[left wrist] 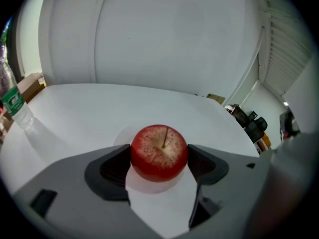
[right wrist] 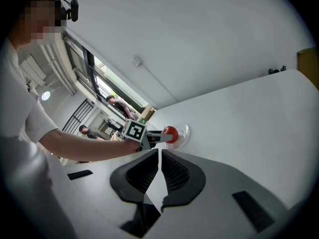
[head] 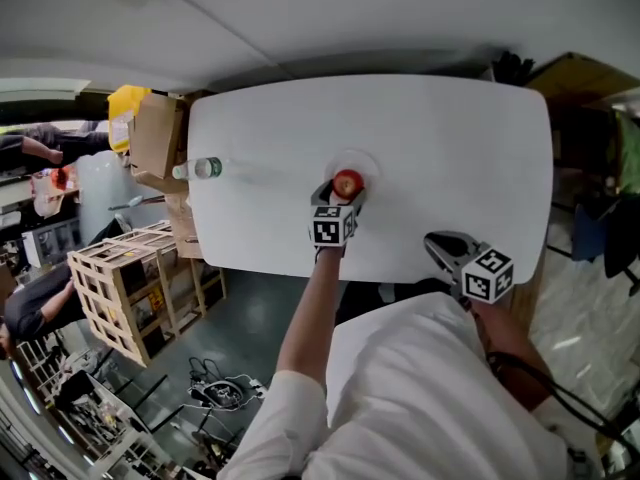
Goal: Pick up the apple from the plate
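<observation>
On white table [head: 450,138], near centre, L gripper [head: 344,194] points steeply down w/ jaws spread wide, one each side of apple [left wrist: 159,153]. Pads look just beside the skin. Contact can't be confirmed from either view, so read as not clamped. R gripper [right wrist: 158,158] is at near table edge, well apart, jaws closed together, nothing between. Plate [left wrist: 148,187] is under apple. Water bottle [head: 205,168] stands upright at table's left edge. Apple is red, stem up, resting on plate.

The left gripper [head: 341,193] and right gripper [head: 437,243] are grey with black ribbed pads [right wrist: 143,172], each bearing a black-and-white marker cube [head: 333,226]. The shirt [head: 420,388] is white and short-sleeved; seemingly a dark cable [head: 570,405] runs by the right arm.
</observation>
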`<state>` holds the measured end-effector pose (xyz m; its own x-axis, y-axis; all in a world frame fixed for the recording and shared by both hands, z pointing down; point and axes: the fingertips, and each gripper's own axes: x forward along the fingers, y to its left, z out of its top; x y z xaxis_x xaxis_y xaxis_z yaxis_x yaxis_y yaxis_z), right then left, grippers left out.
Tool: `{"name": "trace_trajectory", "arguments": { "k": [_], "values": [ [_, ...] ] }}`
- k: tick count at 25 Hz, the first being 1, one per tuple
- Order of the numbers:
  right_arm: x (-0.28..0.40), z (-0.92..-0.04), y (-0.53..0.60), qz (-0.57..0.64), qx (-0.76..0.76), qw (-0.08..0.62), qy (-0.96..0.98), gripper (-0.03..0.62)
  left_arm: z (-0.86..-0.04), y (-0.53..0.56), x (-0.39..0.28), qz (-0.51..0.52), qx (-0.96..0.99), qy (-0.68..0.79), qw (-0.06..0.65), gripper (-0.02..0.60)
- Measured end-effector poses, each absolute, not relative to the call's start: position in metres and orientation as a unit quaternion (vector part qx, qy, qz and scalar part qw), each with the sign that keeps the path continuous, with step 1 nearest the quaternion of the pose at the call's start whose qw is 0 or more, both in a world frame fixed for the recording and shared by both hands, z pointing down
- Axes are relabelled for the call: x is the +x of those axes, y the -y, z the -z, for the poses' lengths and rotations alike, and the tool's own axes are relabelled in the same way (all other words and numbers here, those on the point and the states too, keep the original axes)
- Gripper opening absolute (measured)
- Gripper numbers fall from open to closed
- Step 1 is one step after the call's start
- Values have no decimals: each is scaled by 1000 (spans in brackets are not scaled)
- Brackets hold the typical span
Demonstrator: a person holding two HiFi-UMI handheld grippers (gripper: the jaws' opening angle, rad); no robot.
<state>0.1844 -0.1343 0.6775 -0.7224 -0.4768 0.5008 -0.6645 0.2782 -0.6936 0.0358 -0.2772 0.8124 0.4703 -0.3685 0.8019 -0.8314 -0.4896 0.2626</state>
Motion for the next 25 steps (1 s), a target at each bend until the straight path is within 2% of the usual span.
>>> {"name": "trace_trajectory", "arguments": {
  "k": [16,25],
  "values": [
    [144,-655,140,-431,336,113,830,43,-744,237,3,-264,816,388,338,357],
    [105,-615,111,-386,325,141,852,43,-663,181,-27,-203,840,383,328,357]
  ]
}}
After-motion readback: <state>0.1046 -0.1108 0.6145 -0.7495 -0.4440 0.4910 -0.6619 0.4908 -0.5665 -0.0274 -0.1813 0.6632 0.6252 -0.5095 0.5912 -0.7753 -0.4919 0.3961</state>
